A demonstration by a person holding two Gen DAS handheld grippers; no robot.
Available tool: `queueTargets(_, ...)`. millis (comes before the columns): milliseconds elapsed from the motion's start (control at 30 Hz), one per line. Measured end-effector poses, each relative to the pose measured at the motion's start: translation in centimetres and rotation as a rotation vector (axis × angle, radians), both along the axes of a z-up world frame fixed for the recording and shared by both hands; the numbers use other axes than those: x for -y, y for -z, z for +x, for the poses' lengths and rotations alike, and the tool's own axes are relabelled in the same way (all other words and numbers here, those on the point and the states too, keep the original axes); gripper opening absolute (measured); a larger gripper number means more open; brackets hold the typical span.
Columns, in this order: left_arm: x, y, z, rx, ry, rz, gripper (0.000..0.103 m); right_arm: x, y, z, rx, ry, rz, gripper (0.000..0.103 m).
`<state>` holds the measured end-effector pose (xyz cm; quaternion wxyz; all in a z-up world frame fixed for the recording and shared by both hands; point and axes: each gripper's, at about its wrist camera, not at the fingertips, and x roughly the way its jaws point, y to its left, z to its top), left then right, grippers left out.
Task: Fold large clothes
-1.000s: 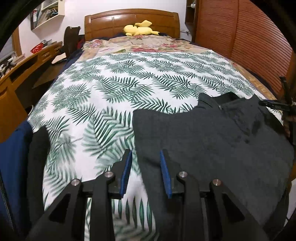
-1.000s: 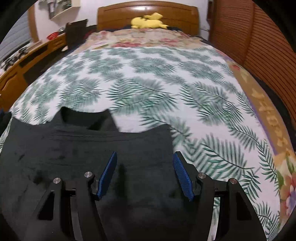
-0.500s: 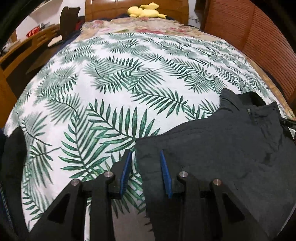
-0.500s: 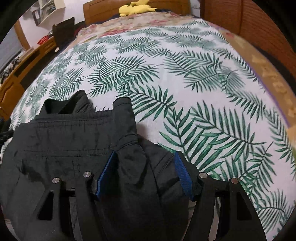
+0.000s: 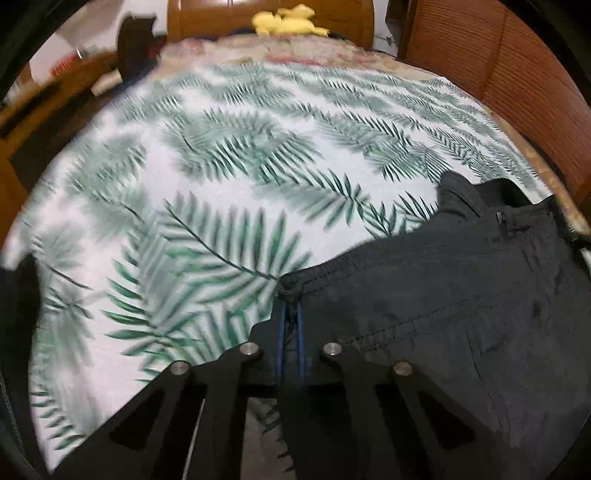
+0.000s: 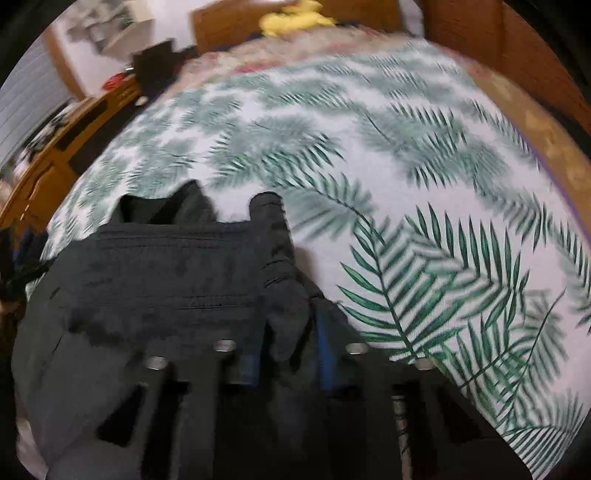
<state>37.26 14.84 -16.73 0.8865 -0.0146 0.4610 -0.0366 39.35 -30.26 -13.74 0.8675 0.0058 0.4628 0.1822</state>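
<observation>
The dark grey fabric trousers [image 5: 461, 302] lie unfolded on the palm-leaf bedspread [image 5: 221, 184]; left gripper [image 5: 290, 325] and right gripper [image 6: 288, 343] have just closed, fingers pinching waistband corners. Folding remains.

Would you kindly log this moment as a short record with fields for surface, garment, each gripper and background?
surface: bed with palm-leaf sheet
garment: dark trousers, lying at the near edge of the bed, waistband toward the headboard
left gripper: jaws just closed, shut on the trousers' left waistband corner
right gripper: jaws just closed on a bunched fold of the trousers at the right side
background: yellow plush toy by the wooden headboard
fold state: not yet begun
</observation>
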Motion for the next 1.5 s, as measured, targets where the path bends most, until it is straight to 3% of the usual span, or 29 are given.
queueTargets(167,-0.7,-6.0,-1.2,0.146,-0.038,-0.003,0.001,0.2,-4.3,-1.7,0.148,0.014,0.040,0.008)
queueTargets(233,-0.5,-8.4,-0.6,0.193,-0.039,0.006,0.001,-0.2,-5.9,-1.7,0.208,0.032,0.009,0.002)
queueTargets(300,0.0,-10.3,0.2,0.235,-0.042,0.032,0.001,0.1,-7.6,-1.0,0.242,0.076,0.018,0.002)
queueTargets(433,0.5,-12.2,2.4,0.256,-0.052,0.004,0.001,0.4,-9.2,1.2,0.260,0.148,-0.044,0.002)
queueTargets(533,1.5,-12.3,3.8,0.229,-0.043,-0.006,0.002,0.5,-8.5,2.8,0.213,0.191,-0.107,0.003)
queueTargets(633,2.3,-12.0,3.7,0.200,-0.024,-0.030,0.004,0.0,-6.8,3.5,0.154,0.165,-0.162,0.003)
queueTargets(700,3.0,-12.0,2.7,0.198,-0.021,0.004,0.005,-0.4,-6.3,3.0,0.158,0.157,-0.196,0.006)
queueTargets(767,3.4,-12.0,1.7,0.189,0.005,0.003,0.011,-0.9,-6.2,1.9,0.178,0.161,-0.256,0.019)
queueTargets(833,3.7,-12.0,0.2,0.179,0.021,-0.001,0.016,-0.9,-6.7,0.7,0.193,0.154,-0.271,0.051)
queueTargets(867,3.9,-11.9,-0.9,0.180,0.030,-0.003,0.016,-1.1,-7.0,-0.2,0.206,0.140,-0.262,0.054)
queueTargets(1133,5.9,-10.8,-9.4,0.169,0.071,-0.055,0.020,-3.9,-8.2,-9.2,0.209,-0.015,-0.164,0.054)
queueTargets(1500,8.4,-8.3,-18.2,0.142,0.075,-0.066,0.021,-10.2,-5.4,-17.1,0.152,-0.140,-0.071,0.054)
